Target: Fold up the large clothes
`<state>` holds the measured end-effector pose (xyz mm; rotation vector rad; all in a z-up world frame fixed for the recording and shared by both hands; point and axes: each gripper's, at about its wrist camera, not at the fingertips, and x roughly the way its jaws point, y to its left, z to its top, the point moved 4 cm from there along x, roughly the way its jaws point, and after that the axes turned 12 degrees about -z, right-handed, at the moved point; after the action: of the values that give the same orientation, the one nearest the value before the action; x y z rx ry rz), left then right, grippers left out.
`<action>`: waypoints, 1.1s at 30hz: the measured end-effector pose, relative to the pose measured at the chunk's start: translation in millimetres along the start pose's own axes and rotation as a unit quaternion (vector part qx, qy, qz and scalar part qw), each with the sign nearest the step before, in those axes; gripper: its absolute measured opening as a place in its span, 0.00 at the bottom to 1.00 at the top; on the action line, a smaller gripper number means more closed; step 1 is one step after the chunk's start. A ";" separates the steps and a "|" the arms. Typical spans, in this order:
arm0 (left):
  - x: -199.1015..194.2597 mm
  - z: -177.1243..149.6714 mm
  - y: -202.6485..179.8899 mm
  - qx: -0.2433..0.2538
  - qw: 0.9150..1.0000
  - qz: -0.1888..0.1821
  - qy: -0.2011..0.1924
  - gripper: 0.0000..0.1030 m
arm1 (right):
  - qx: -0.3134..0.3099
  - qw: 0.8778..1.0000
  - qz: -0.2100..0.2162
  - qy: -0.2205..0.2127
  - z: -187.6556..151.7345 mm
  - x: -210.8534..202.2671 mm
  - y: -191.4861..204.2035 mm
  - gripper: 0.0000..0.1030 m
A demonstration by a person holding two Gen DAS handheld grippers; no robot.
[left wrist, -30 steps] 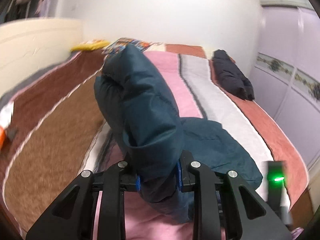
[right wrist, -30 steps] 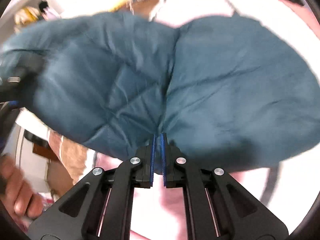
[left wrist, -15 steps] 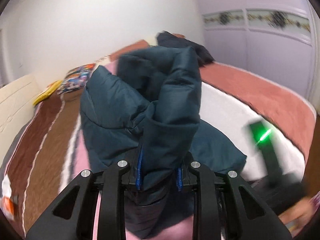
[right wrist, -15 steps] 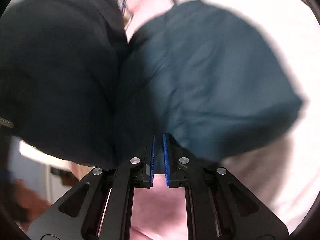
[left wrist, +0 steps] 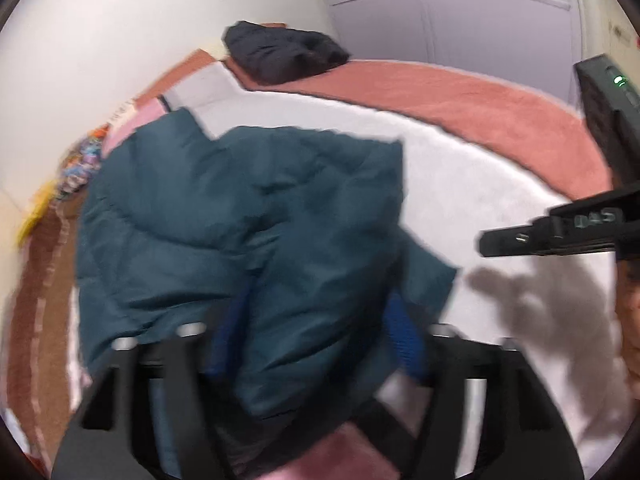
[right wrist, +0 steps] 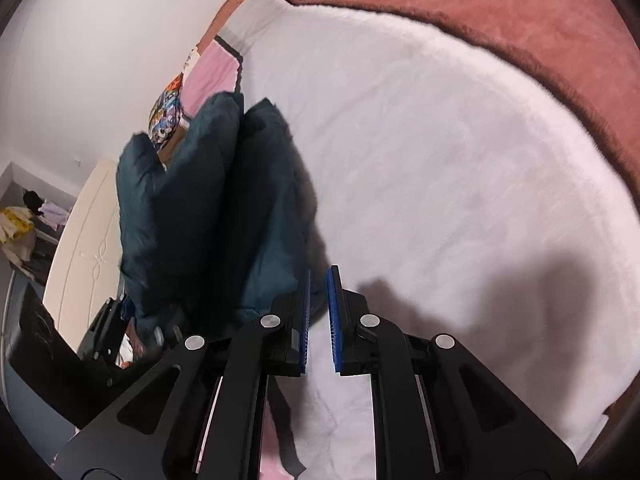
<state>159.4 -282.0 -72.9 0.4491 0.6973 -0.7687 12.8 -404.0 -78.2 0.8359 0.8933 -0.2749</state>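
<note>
A teal puffer jacket [left wrist: 248,216] lies folded over on the striped bed cover [left wrist: 480,184]. My left gripper [left wrist: 316,336] has its jaws spread wide, with a thick fold of the jacket still lying between the blue pads. My right gripper [right wrist: 318,316] has let go: its pads stand slightly apart with nothing between them, just right of the jacket [right wrist: 224,216], over the white stripe [right wrist: 440,184]. The right gripper also shows at the right edge of the left wrist view [left wrist: 552,236].
A dark garment [left wrist: 280,54] lies bundled at the far end of the bed. A colourful printed cushion [right wrist: 166,114] sits near the wall. A cream headboard [right wrist: 84,248] stands at the left. Wardrobe doors [left wrist: 480,24] lie beyond the bed.
My right gripper has opened, released the jacket and drawn away to the right. My left gripper has brought the jacket down onto the bed and its jaws have widened.
</note>
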 end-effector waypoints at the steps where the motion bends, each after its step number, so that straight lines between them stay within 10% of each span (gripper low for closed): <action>1: -4.8 1.0 -3.7 -0.010 1.000 -0.007 -0.008 0.69 | -0.001 1.000 0.000 -0.004 8.8 -10.1 -4.9 0.11; 9: -84.7 3.6 -13.2 -0.073 0.986 -0.116 -0.096 0.71 | -0.038 0.998 -0.012 -0.049 21.3 -51.8 10.1 0.11; 15: -131.7 -14.4 37.6 -0.136 0.978 -0.045 -0.149 0.63 | -0.108 0.992 0.024 -0.068 29.0 -67.7 73.5 0.11; 21: -120.2 -58.1 108.1 -0.256 0.959 0.027 -0.120 0.56 | -0.227 0.970 0.087 -0.019 9.2 -38.8 183.4 0.11; 24: -99.7 -76.9 126.4 -0.296 0.951 0.030 -0.090 0.56 | -0.268 0.962 0.046 0.003 5.3 0.4 213.1 0.11; 28: -71.1 -90.7 136.3 -0.331 0.942 -0.011 -0.048 0.55 | -0.222 0.973 -0.050 0.031 17.3 46.7 174.3 0.02; 33: -41.1 -92.4 112.6 -0.303 0.952 -0.035 -0.019 0.58 | -0.169 0.980 -0.089 0.061 9.7 80.9 121.4 0.00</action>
<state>186.0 -134.4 -94.1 -0.1496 0.8728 -0.5879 133.3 -321.3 -74.0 0.4618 1.0955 -0.2201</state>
